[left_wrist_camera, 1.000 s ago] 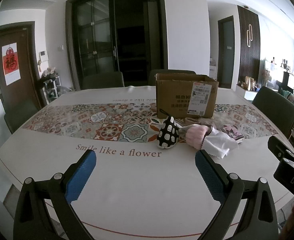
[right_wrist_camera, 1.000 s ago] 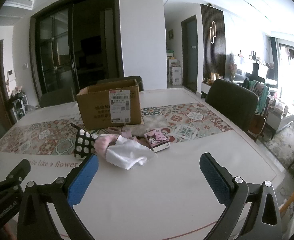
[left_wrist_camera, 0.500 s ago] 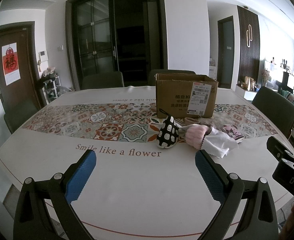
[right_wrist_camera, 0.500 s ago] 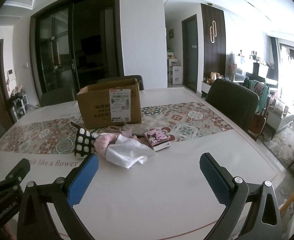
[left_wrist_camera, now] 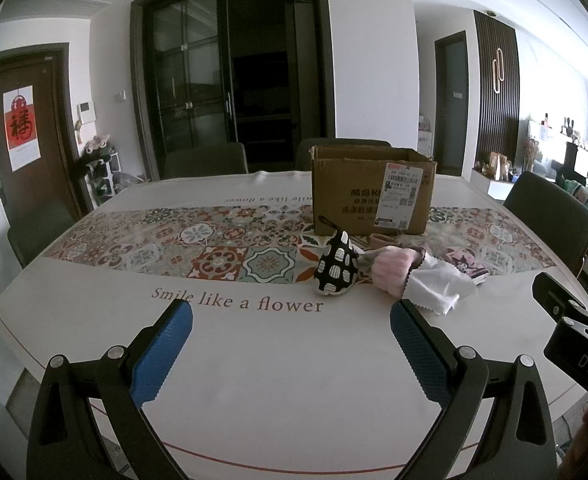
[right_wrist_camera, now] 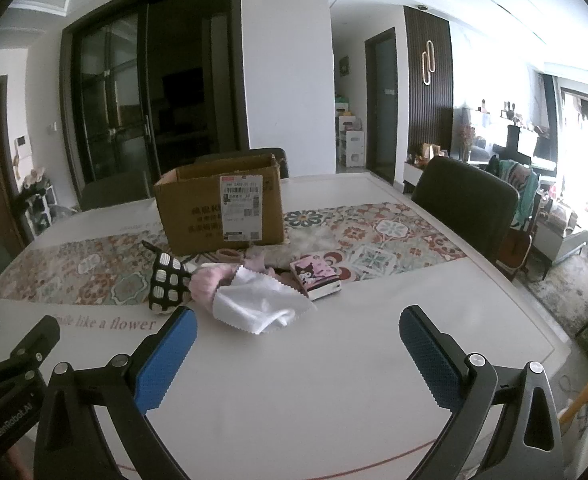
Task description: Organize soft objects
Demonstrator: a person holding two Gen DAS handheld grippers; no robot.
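our left gripper [left_wrist_camera: 290,320] hangs low over the white tablecloth [left_wrist_camera: 278,380] with its blue pads spread wide and nothing between them; our right gripper [right_wrist_camera: 298,328] is likewise released and empty. the soft things lie in a loose heap at about one o'clock from the left gripper and eleven o'clock from the right, just in front of the open cardboard box [right_wrist_camera: 222,208].

from nine to three o'clock across the heap: a black pouch with white patches [left_wrist_camera: 336,266] standing on its wide end, a pink knitted piece [left_wrist_camera: 392,270] touching it, a white cloth [right_wrist_camera: 260,304] with a pinked edge draped partly over the pink piece, and a small cartoon-printed pack [right_wrist_camera: 316,276] just beside them.

we judge all of these light and limp. the white cloth will likely sag and slide, so we would pinch a bunched fold near its middle, not a single thin edge. the pink piece looks thick and squashy, easy to grip across its bulk. the pouch has a cord loop at its tip, but its padded body seems the surer hold. the pack looks stiffer; we would take it across its short sides.
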